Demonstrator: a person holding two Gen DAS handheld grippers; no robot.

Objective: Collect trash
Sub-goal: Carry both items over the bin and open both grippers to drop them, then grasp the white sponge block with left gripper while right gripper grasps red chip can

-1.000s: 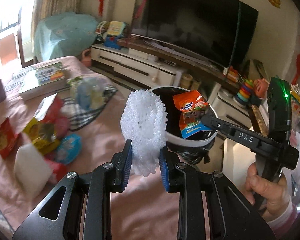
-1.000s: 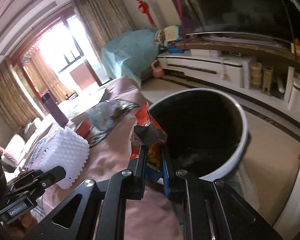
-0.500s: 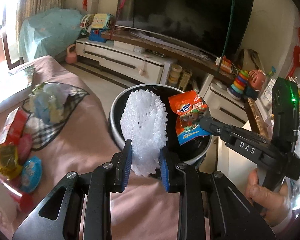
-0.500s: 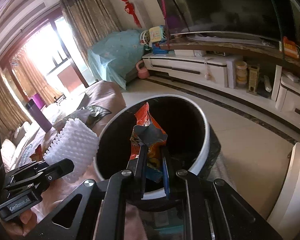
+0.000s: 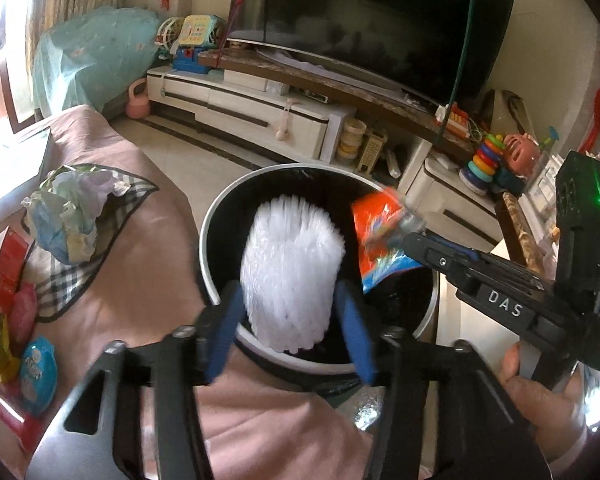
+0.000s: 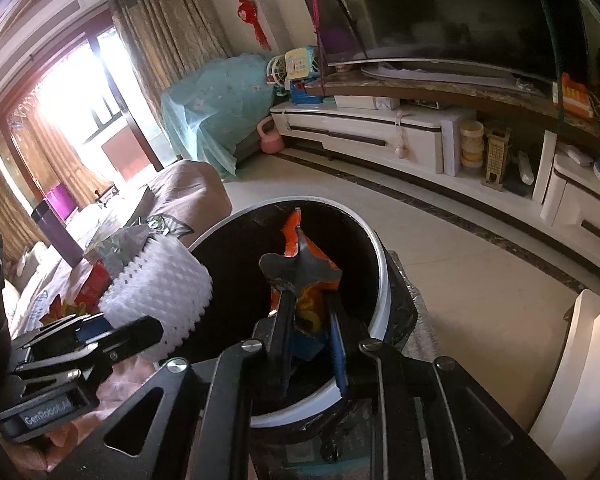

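White foam net (image 5: 290,268) hangs inside the bin's rim (image 5: 220,208), left tool (image 5: 288,320) freshly parted.

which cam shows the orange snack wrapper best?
Left wrist: the orange snack wrapper shows its printed face over the bin, though blurred. Right wrist sees the wrapper edge-on, crumpled between its claw's pads.
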